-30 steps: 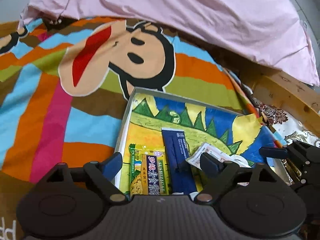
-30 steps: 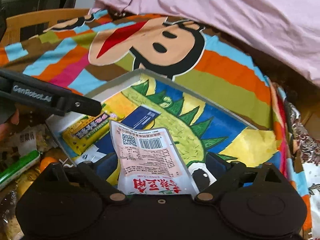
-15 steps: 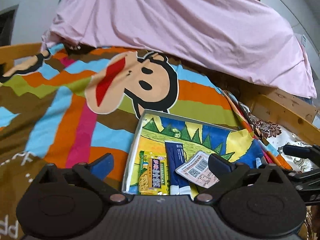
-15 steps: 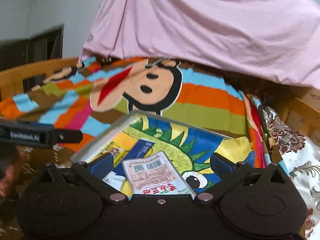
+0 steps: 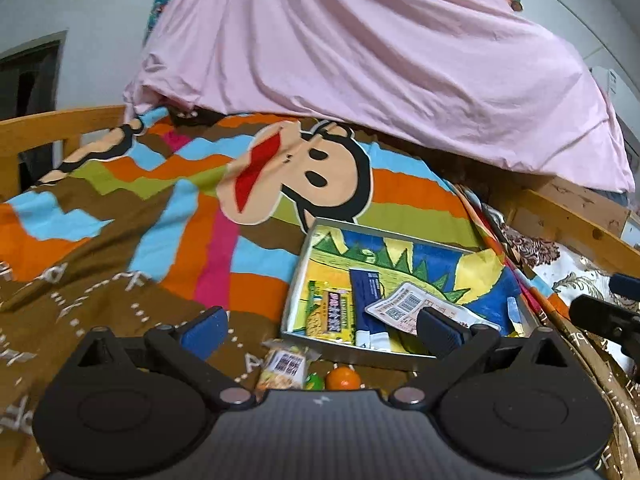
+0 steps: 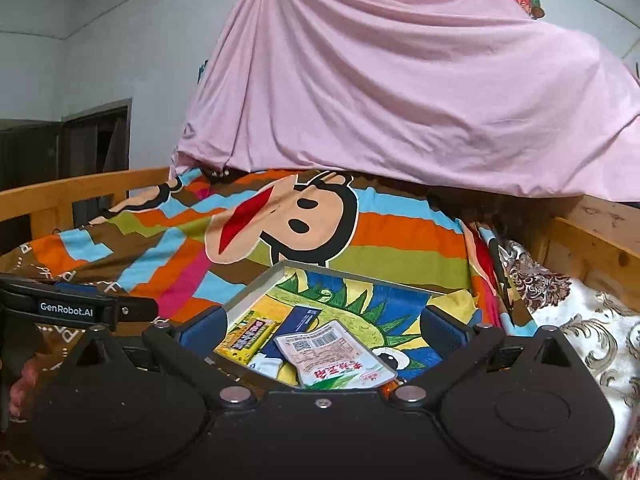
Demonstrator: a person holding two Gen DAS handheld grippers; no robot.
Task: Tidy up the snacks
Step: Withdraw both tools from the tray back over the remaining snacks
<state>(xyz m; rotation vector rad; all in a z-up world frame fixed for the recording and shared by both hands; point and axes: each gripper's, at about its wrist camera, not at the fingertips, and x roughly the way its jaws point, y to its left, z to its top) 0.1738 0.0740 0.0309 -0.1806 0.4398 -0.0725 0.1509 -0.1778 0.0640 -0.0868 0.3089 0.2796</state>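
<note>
A shallow box (image 5: pixel 298 276) with a dinosaur drawing on its floor lies on the bed. Inside it lie a yellow-green snack bar (image 5: pixel 330 314), a dark blue packet (image 5: pixel 368 300) and a white packet with a barcode (image 5: pixel 408 306). My left gripper (image 5: pixel 320 320) hovers open in front of the box, holding nothing. My right gripper (image 6: pixel 322 322) is also open and empty, just short of the box rim (image 6: pixel 256 284); the white packet (image 6: pixel 336 354) lies flat beyond it. One finger (image 6: pixel 100 308) of the left gripper shows at the left of the right wrist view.
Loose snacks lie before the box: a barcoded packet (image 5: pixel 284 368), a green sweet (image 5: pixel 314 380) and an orange ball (image 5: pixel 343 378). A striped monkey blanket (image 5: pixel 300 168) covers the bed, with a pink sheet (image 5: pixel 380 60) hanging behind. Wooden rails (image 5: pixel 560 208) border the bed.
Both grippers have drawn back and risen away from the box, and their jaws have spread a little wider. The snacks in the box have stayed where they lay.
</note>
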